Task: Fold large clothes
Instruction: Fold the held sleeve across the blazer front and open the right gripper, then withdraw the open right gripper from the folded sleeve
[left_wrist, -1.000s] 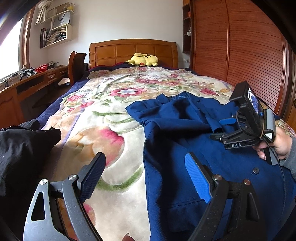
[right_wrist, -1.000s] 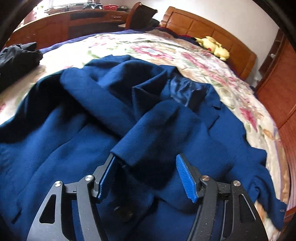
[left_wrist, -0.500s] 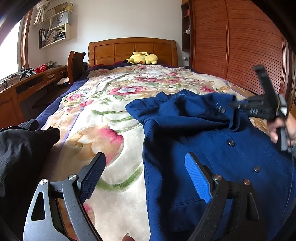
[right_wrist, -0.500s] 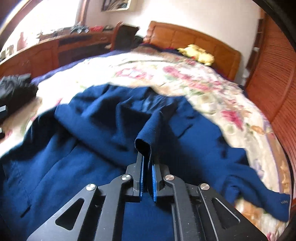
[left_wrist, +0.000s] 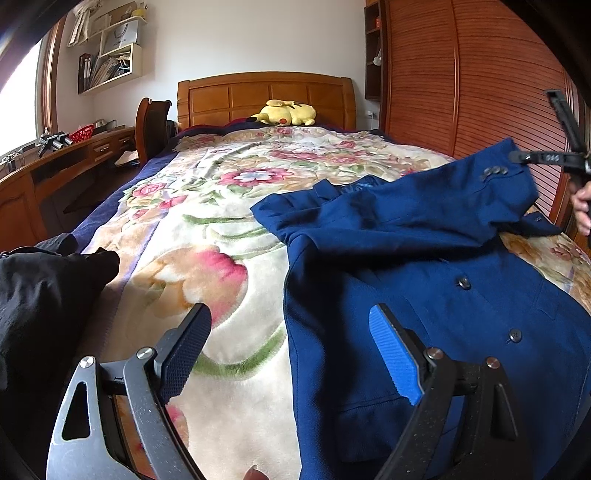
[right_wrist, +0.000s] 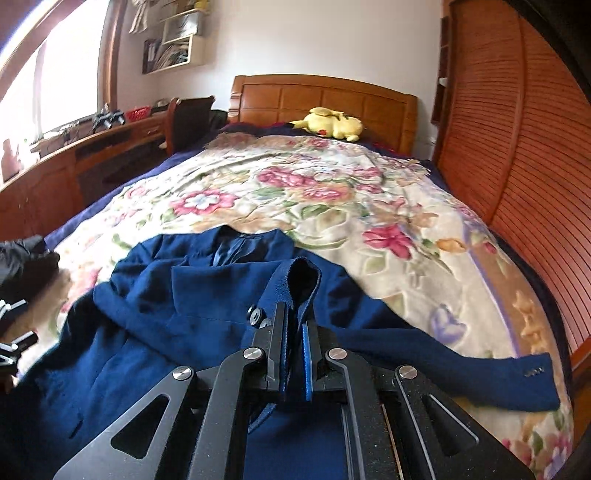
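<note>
A blue jacket (left_wrist: 424, 266) lies spread over the near half of the bed (right_wrist: 332, 192), on a cream blanket (left_wrist: 207, 236) printed with pink flowers. The right gripper (right_wrist: 294, 332) has its jaws pinched tight on the cuff end of one sleeve (right_wrist: 299, 280), lifting it clear of the bed so the sleeve slopes up from the jacket's body; a few small cuff buttons (left_wrist: 493, 172) show near the pinch. The other sleeve (right_wrist: 480, 376) lies flat, stretched out toward the wardrobe side. From the left wrist view the right gripper (left_wrist: 554, 157) is high at the edge of the picture and partly cut off, so I can't make out much of the hand behind it.

The left gripper (left_wrist: 291, 354) hangs low over the jacket's near edge with its jaws wide apart, holding nothing; one finger is over the blanket, the other over the blue cloth.

A black garment (left_wrist: 44, 288) is heaped at the bed's left edge. A yellow plush toy (right_wrist: 328, 123) rests against the wooden headboard (left_wrist: 266, 96).
</note>
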